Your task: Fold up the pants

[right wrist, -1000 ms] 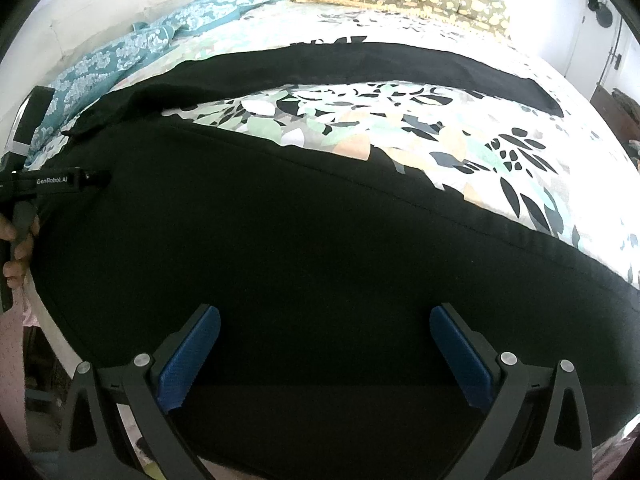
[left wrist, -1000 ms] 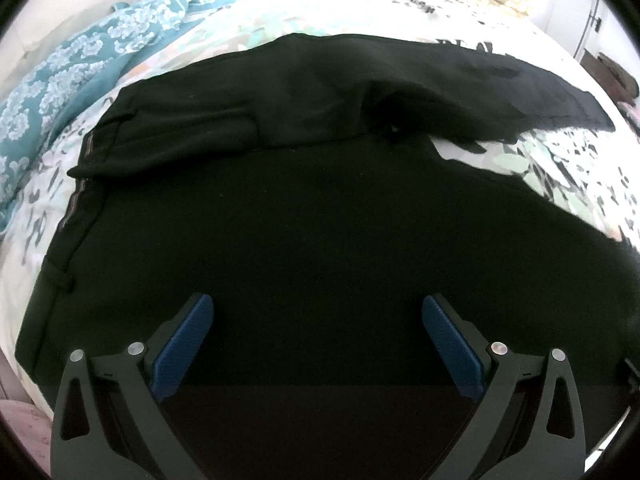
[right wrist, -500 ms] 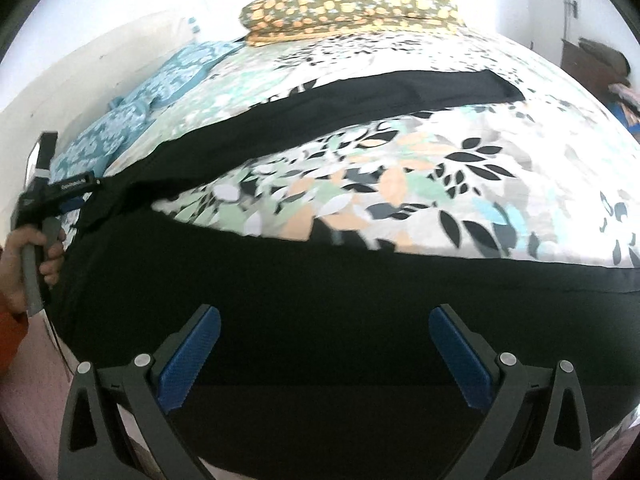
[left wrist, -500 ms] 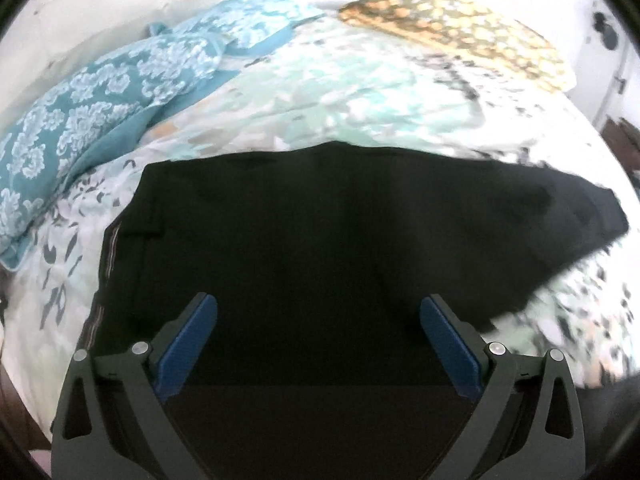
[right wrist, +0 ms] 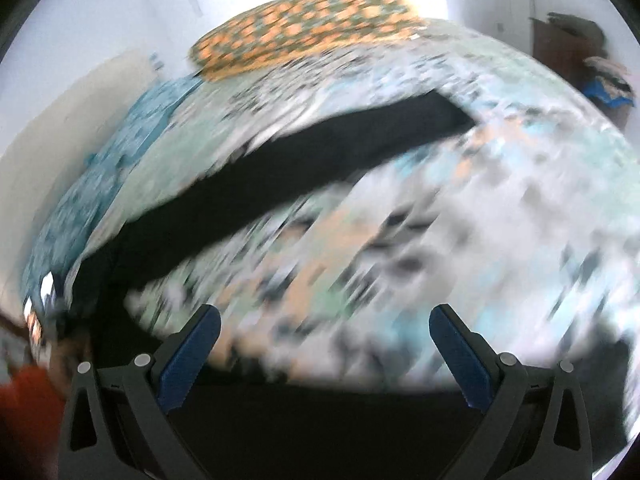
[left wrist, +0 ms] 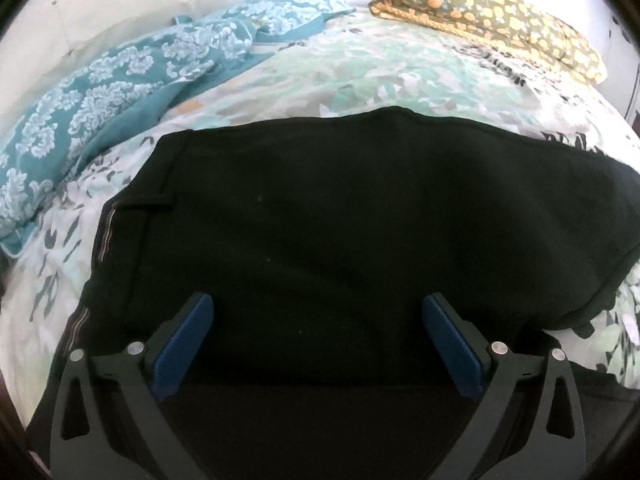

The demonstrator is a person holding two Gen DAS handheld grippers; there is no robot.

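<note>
Black pants (left wrist: 340, 216) lie spread on a floral bedspread (left wrist: 380, 76). In the left wrist view their waistband with a belt loop is at the left and the fabric fills the middle. My left gripper (left wrist: 318, 320) hovers over the pants with its blue pads wide apart and nothing between them. In the blurred right wrist view one long black pant leg (right wrist: 288, 160) runs diagonally across the bed. My right gripper (right wrist: 324, 332) is open and empty above the bedspread (right wrist: 460, 220).
A teal floral blanket (left wrist: 100, 100) lies at the bed's left side. An orange-spotted pillow (left wrist: 492, 12) sits at the head and also shows in the right wrist view (right wrist: 304, 36). Dark furniture with clothes (right wrist: 576, 48) stands at the right. The person's hand (right wrist: 60, 352) is at lower left.
The left gripper has tilted up and drawn back, so more bed and pillows show beyond the pants. The right gripper is swinging fast, blurring its view, and has left the near pant leg.
</note>
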